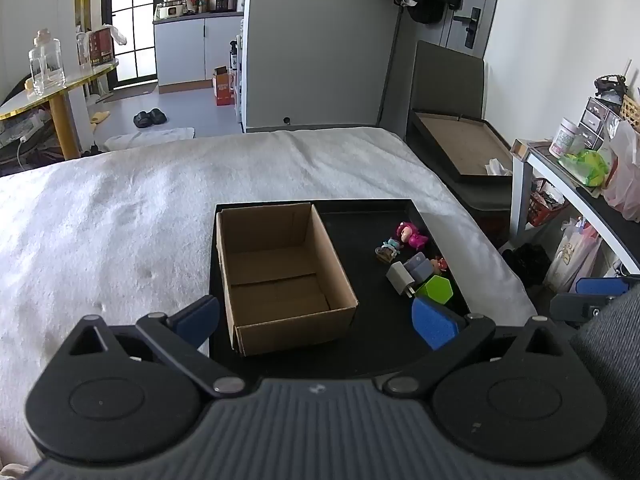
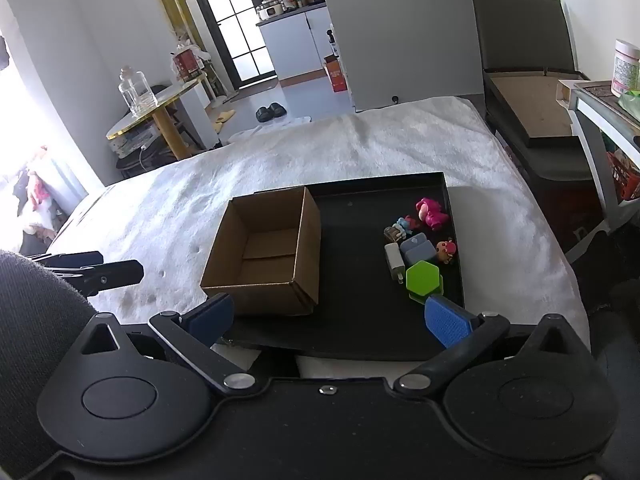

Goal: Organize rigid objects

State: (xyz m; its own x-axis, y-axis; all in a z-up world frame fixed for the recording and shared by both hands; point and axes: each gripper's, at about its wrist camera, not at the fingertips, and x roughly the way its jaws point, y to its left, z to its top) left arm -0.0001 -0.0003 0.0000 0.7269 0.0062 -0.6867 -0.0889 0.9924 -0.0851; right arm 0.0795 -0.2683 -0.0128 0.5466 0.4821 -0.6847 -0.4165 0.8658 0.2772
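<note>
Between the spread blue pads of the left gripper (image 1: 316, 322) sits the near end of an open brown cardboard box (image 1: 280, 276), which is empty; the jaws stand wide apart and clamp nothing. The right gripper (image 2: 330, 316) is likewise fully parted and empty-handed, hanging over the near edge of a flat black rectangular tray (image 2: 360, 332) that lies on a white fleecy blanket (image 2: 320, 148).

The box stands on the left part of the tray. Well apart from it, along the tray's right side, lies a loose cluster of small things: a green hexagonal plastic block (image 2: 423, 280) nearest the right gripper's right-hand pad, a white wall charger plug (image 2: 394, 260) just beside it, a grey-blue plastic block (image 2: 418, 249) behind, a small orange-and-red toy figure (image 2: 446, 250) by the tray's right rim, a little blue-haired doll (image 2: 400, 229), and farthest back a magenta toy figure (image 2: 431, 212).

Beyond the blanket, a round gold-edged side table (image 2: 160, 114) carries a clear glass bottle (image 2: 137, 94).
</note>
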